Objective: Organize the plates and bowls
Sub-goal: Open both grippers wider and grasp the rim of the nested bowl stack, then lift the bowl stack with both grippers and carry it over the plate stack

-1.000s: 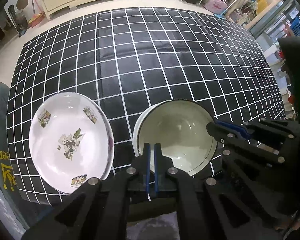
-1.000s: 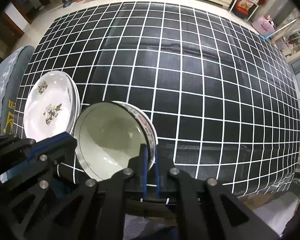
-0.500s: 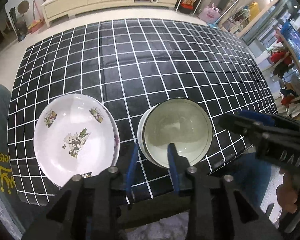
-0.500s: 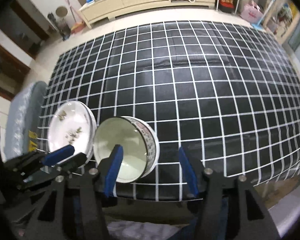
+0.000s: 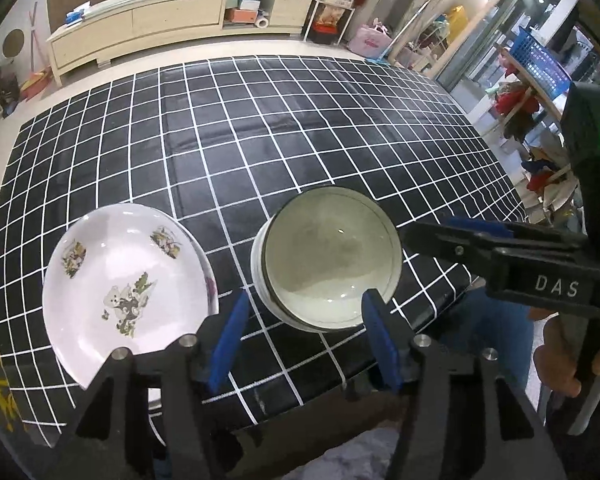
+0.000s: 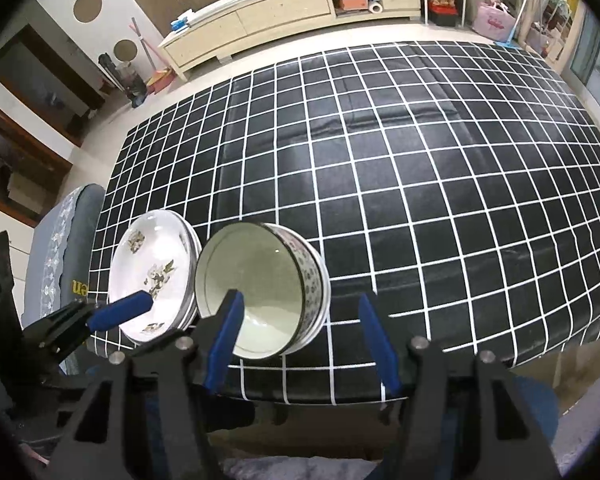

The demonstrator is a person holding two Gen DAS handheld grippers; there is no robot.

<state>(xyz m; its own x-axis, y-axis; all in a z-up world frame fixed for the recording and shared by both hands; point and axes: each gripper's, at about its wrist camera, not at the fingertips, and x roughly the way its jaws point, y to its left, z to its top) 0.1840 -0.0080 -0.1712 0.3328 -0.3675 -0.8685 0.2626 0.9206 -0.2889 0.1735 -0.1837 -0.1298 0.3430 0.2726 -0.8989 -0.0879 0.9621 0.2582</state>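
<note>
A stack of bowls (image 5: 328, 256) (image 6: 260, 292), pale inside and patterned outside, stands near the front edge of the black grid-cloth table (image 5: 260, 140). Just left of it, almost touching, lies a stack of white plates (image 5: 128, 280) (image 6: 152, 276) with cartoon prints. My left gripper (image 5: 305, 312) hovers over the bowls' near rim. Its jaws are opening and the pads touch nothing. My right gripper (image 6: 300, 308) is open over the bowls' right side and holds nothing. Each gripper also shows in the other's view: the right gripper (image 5: 460, 236) and the left gripper (image 6: 120, 312).
A grey cushioned chair (image 6: 60, 248) stands at the table's left end. Beyond the table is a long cream sideboard (image 5: 160, 20), with cluttered shelves (image 5: 532, 92) to the right. A person's hand (image 5: 560, 360) holds the right gripper's handle. The table's front edge (image 6: 340, 396) lies just below the fingers.
Both grippers went from shut at the bowls' rim to open and drew back toward the table's near edge. The bowls stay on the cloth beside the plates.
</note>
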